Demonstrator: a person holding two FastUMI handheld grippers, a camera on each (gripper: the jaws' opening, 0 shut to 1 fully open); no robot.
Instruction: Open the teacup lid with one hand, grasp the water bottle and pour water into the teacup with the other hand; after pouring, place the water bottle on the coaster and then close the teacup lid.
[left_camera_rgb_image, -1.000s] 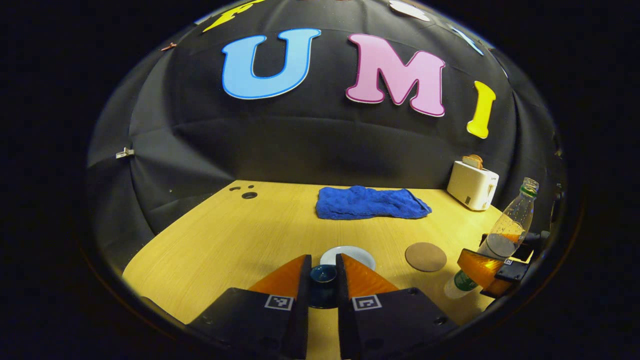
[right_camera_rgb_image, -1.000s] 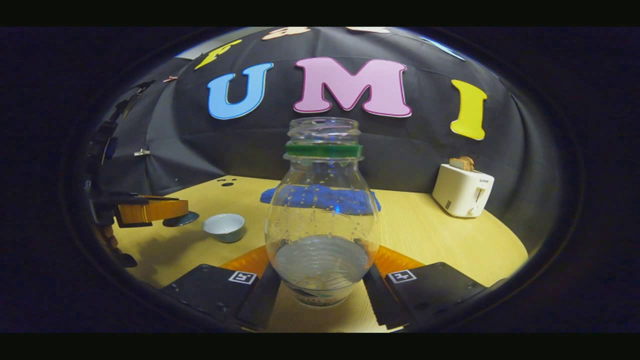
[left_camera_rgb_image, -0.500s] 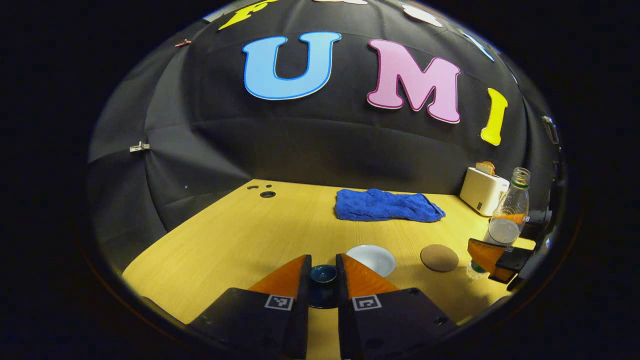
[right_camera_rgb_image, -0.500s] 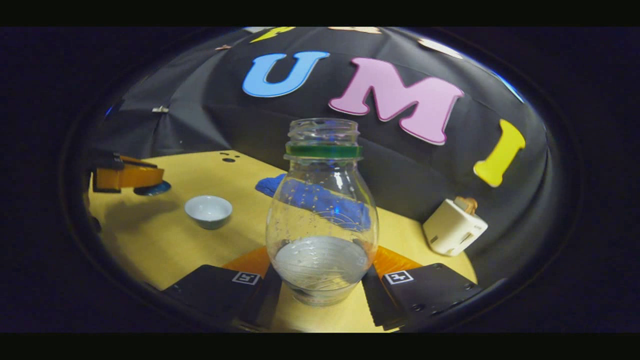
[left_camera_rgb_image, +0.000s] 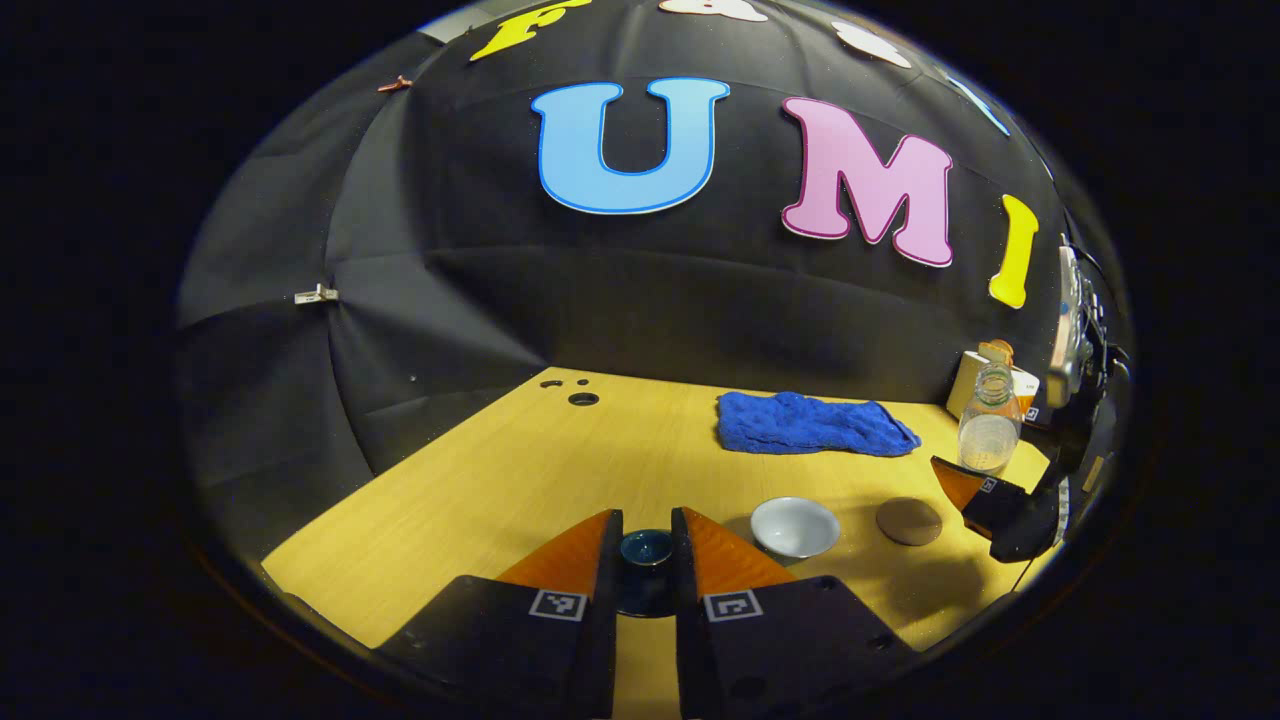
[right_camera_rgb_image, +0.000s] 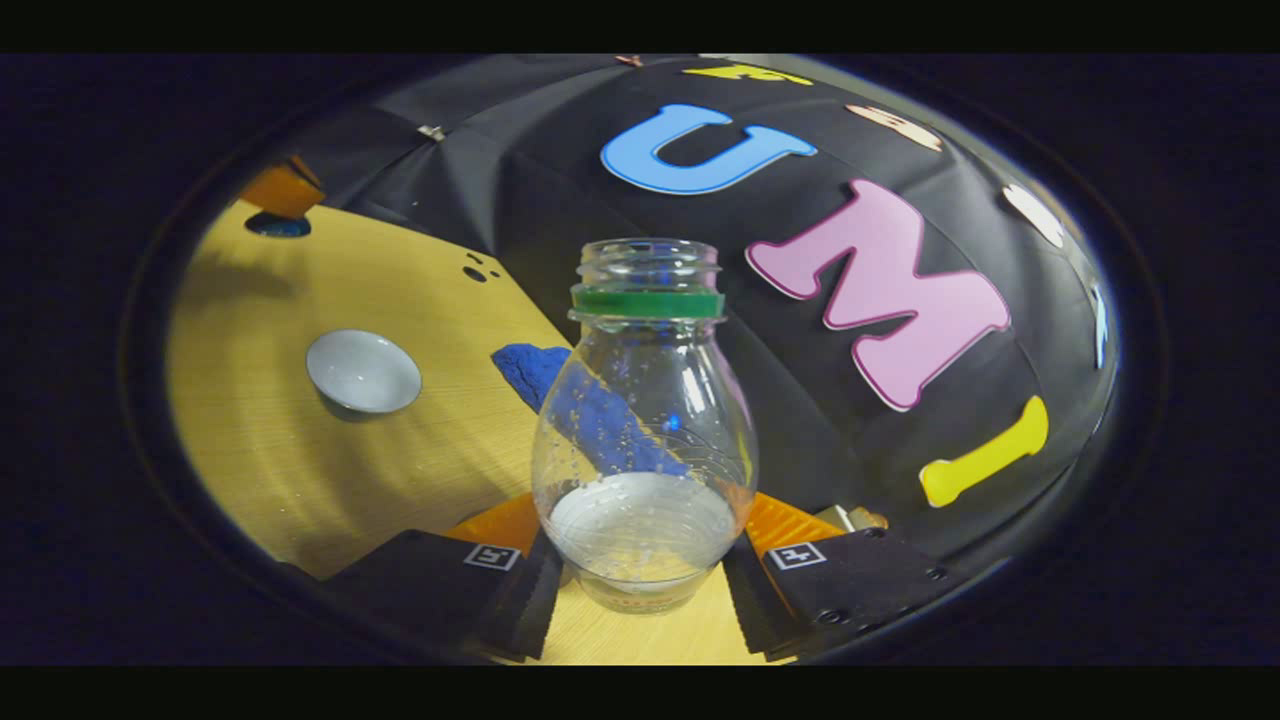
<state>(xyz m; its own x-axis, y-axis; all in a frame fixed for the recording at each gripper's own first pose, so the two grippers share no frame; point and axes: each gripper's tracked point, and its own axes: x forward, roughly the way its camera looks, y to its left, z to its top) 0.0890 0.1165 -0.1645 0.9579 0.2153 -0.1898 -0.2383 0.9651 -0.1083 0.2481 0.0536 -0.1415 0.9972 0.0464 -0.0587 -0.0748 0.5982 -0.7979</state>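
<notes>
Left gripper (left_camera_rgb_image: 646, 560) jaws clamp the dark teacup lid (left_camera_rgb_image: 646, 548) above the wooden table (left_camera_rgb_image: 520, 470). Right gripper (right_camera_rgb_image: 640, 560) jaws squeeze the uncapped water bottle (right_camera_rgb_image: 645, 420), part full, raised. Open teacup (left_camera_rgb_image: 795, 526) sits left of the round coaster (left_camera_rgb_image: 908, 521); blue towel (left_camera_rgb_image: 812, 424) and toaster (left_camera_rgb_image: 985, 380) lie far back by the wall.

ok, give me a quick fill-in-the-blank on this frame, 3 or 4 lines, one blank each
1. The right claw is shut on the ____.
2. The left claw holds the teacup's dark ____.
3. The teacup sits between the left claw and the round ____.
4. Behind the teacup, near the wall, lies a blue ____.

Missing words: bottle; lid; coaster; towel
</notes>
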